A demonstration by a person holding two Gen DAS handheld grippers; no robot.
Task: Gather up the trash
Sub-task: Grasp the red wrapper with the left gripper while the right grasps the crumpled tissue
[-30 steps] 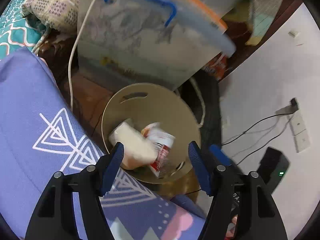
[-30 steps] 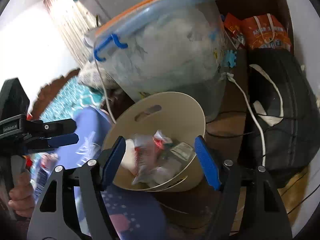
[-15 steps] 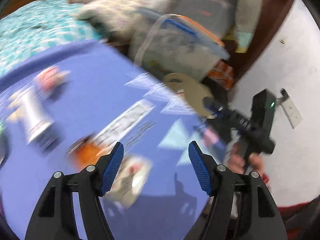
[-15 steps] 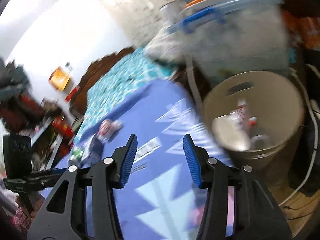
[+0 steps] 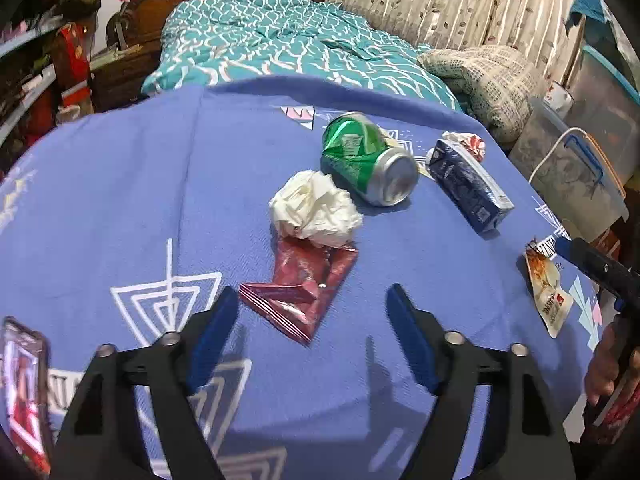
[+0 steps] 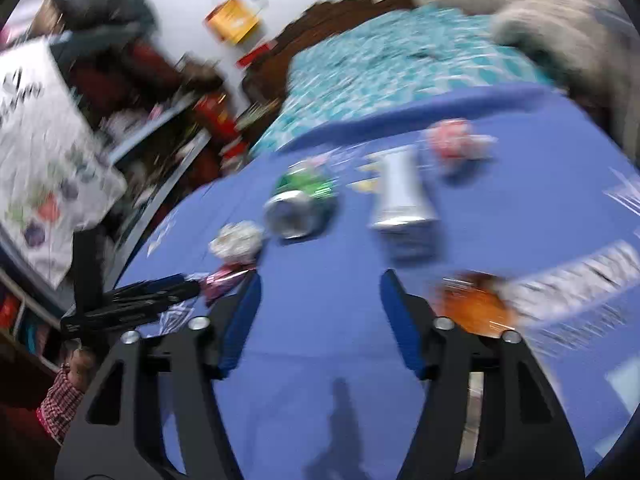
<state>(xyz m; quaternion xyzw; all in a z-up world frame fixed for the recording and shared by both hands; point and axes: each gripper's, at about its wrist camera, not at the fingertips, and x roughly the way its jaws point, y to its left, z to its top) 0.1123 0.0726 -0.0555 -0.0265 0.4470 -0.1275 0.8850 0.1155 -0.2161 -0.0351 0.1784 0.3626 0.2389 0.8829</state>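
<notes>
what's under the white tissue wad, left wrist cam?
The crumpled white tissue sits on the top edge of a red wrapper, which lies flat on the blue cloth. Whatever part of the wrapper is beneath the wad is hidden.

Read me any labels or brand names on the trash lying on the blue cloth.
Nothing reads clearly.
Green can: logo crumpled, illegible.
Navy carton: print too small.
Orange snack wrapper: red label, too small.
Red wrapper: no legible text.
Right wrist view: motion-blurred throughout.
</notes>
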